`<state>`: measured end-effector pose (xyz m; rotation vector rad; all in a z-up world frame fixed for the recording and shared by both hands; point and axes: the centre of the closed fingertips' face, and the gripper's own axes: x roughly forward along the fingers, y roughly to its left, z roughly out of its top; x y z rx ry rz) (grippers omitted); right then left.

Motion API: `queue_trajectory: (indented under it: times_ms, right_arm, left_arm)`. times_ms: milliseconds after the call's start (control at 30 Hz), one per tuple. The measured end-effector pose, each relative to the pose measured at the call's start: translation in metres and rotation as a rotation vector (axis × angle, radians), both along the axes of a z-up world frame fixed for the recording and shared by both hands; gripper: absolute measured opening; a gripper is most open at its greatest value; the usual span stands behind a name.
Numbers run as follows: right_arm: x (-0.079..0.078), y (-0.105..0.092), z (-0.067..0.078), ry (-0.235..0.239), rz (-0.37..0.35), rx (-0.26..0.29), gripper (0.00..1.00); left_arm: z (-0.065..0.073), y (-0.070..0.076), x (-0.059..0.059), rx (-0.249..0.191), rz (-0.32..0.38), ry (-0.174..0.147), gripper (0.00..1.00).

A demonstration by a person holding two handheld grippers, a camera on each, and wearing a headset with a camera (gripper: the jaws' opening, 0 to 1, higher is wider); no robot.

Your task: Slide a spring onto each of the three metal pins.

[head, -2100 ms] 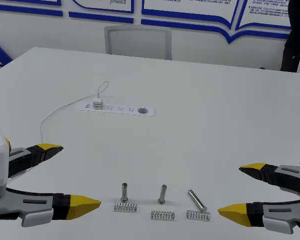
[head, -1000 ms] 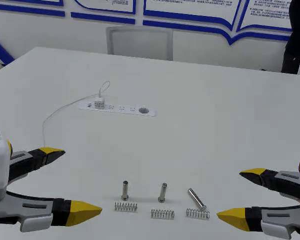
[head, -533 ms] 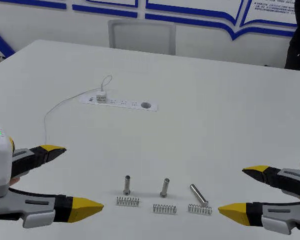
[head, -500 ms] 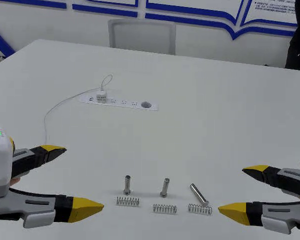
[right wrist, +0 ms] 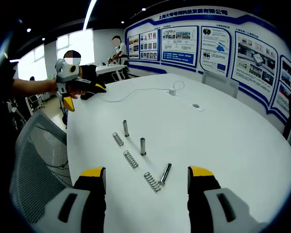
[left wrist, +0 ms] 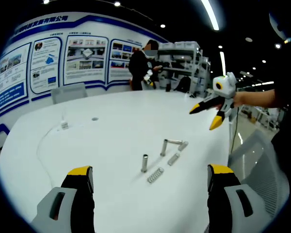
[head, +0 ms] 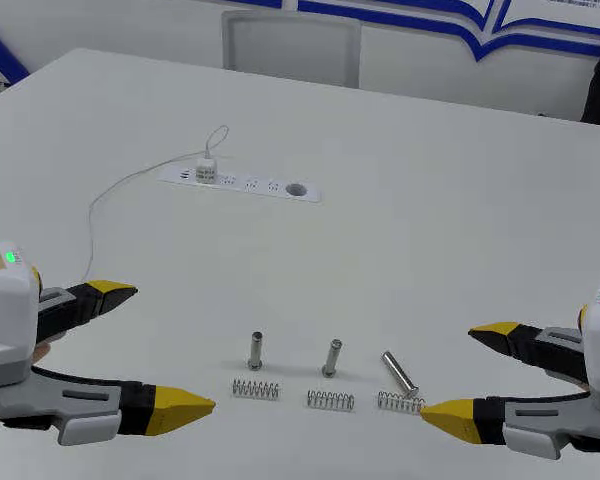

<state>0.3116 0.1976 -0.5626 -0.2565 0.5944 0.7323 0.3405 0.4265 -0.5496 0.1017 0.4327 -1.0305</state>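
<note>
Near the front edge of the table [head: 450, 200] lie the left spring [head: 256, 389], middle spring [head: 330, 401] and right spring [head: 400, 402], long axes running left to right, none yet on a pin. Just beyond each is its pin: left pin [head: 255, 350] and middle pin [head: 332, 357] upright, right pin [head: 400, 373] on its side, slanting far-left to near-right. The right gripper [head: 448, 370], jaws wide apart and empty, is nearest, its near tip just beside the right spring's end. The left gripper [head: 170, 347], equally spread and empty, hangs left of the row.

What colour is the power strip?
White; the power strip shows best in the head view.
</note>
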Motion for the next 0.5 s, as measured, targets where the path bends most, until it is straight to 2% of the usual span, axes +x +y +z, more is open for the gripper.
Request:
queue_trajectory:
  times_ms: [100, 300, 467, 500]
  right_arm:
    - [0.001, 0.001, -0.003, 0.007, -0.007, 0.016, 0.69]
    - [0.004, -0.002, -0.010, 0.019, -0.028, 0.013, 0.68]
    - [0.006, -0.003, -0.017, 0.030, -0.042, 0.012, 0.68]
    - [0.007, -0.003, -0.018, 0.041, -0.052, 0.026, 0.68]
  left_arm:
    - [-0.005, 0.000, -0.002, 0.001, 0.001, 0.013, 1.00]
    - [-0.017, 0.002, -0.004, 0.011, 0.009, 0.034, 1.00]
    - [-0.023, -0.004, -0.008, 0.003, 0.002, 0.047, 1.00]
    - [-0.024, -0.005, -0.009, -0.001, 0.000, 0.051, 1.00]
